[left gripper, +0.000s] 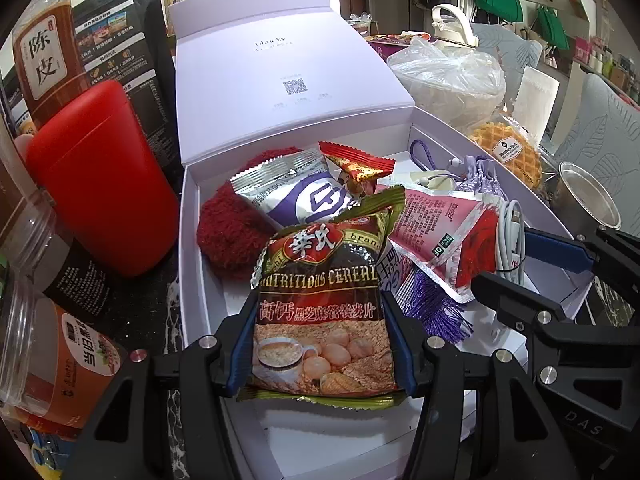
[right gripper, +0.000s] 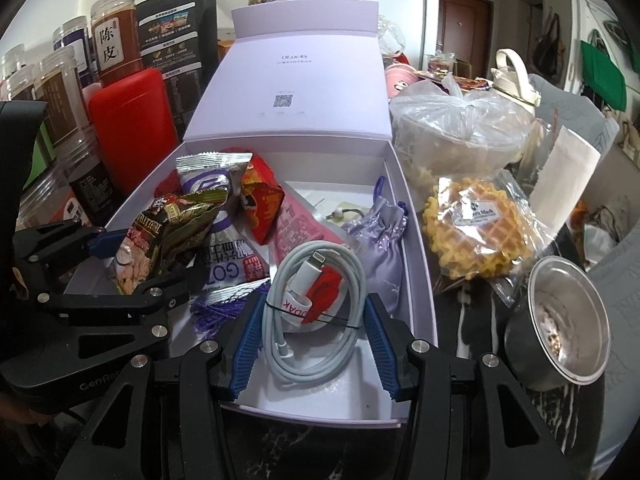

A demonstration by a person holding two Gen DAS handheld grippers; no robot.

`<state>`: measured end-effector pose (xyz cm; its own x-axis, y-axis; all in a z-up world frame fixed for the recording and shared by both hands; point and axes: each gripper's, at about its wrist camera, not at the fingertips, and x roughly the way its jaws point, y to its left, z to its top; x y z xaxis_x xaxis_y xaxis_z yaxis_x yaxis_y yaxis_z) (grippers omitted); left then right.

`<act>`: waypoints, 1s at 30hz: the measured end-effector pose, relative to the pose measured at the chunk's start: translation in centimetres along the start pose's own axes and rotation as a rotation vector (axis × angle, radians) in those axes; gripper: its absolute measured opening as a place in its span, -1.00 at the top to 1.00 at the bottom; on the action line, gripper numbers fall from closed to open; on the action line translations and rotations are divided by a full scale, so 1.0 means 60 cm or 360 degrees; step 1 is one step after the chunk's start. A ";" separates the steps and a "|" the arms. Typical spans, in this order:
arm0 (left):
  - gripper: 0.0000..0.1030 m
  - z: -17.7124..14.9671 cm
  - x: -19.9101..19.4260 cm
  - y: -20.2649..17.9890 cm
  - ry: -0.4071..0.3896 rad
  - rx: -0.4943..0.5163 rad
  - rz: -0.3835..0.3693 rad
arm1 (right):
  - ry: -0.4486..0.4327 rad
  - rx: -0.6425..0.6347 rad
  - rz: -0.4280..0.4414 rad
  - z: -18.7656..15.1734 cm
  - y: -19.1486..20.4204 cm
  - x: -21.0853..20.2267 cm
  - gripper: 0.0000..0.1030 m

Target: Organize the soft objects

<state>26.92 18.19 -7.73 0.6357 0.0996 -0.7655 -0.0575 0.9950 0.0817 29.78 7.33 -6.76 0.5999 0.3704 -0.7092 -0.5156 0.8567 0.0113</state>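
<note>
My left tool (left gripper: pixel 320 340) pinches the cereal packet (left gripper: pixel 320 304) by its sides, over the open white box (left gripper: pixel 192 248). My right tool (right gripper: pixel 314 344) grips the coiled white cable (right gripper: pixel 316 312) low inside the same box, beside the lilac pouch (right gripper: pixel 380 248).

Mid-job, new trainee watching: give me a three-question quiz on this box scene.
1. True or false: the left gripper grips the cereal packet.
2. What sits between the right gripper's pads? A) coiled white cable B) lilac pouch C) waffle
3. Fill in: the waffle lies ____ the white box.

Key: 1 true; 2 A; 3 outside.
</note>
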 end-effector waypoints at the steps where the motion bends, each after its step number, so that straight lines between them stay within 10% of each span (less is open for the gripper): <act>1: -0.09 0.000 0.000 0.000 0.0000 0.0001 0.0001 | 0.0002 0.0003 0.0002 0.000 0.000 0.000 0.03; 30: -0.31 0.021 -0.055 -0.002 -0.0067 -0.0120 0.0019 | -0.0067 0.0028 -0.0071 0.021 -0.036 -0.069 -0.21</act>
<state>25.78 17.72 -4.42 0.6662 0.1129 -0.7372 -0.1223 0.9916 0.0414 29.18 4.43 -2.96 0.6475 0.3459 -0.6790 -0.4772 0.8788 -0.0073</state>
